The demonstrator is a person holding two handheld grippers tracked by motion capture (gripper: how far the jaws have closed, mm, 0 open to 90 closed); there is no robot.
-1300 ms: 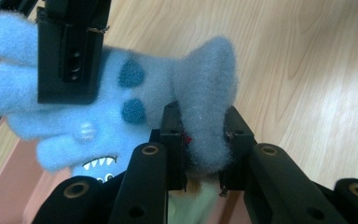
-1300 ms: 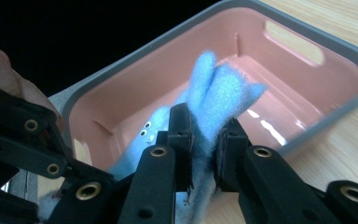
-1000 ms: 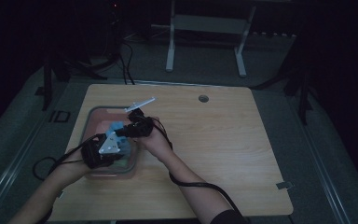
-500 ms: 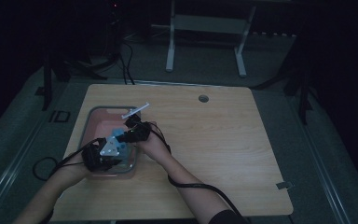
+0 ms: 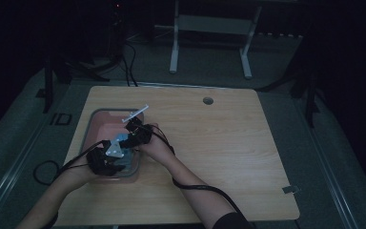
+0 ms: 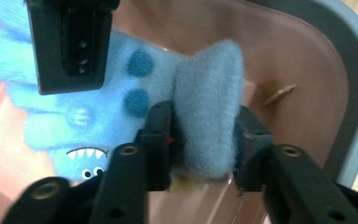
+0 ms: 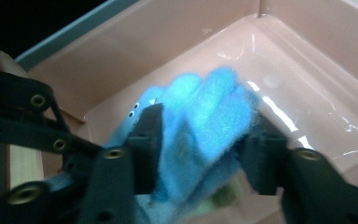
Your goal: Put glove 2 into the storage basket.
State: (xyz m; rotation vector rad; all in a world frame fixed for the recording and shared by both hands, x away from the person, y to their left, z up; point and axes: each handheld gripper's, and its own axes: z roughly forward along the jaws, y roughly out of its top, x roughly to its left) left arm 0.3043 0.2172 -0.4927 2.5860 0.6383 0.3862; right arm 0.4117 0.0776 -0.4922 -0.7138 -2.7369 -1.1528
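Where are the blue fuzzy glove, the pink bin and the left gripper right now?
blue fuzzy glove (image 6: 205,107): left gripper view, on its fuzzy cuff.
pink bin (image 7: 205,32): right gripper view, on its far inner wall.
left gripper (image 6: 204,135): left gripper view, midway between its fingertips.

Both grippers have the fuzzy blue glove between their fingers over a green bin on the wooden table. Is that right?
Not quite: the bin is pink inside with a grey rim, not green, as the right gripper view shows. The blue glove does sit between the fingers of the left gripper and the right gripper.
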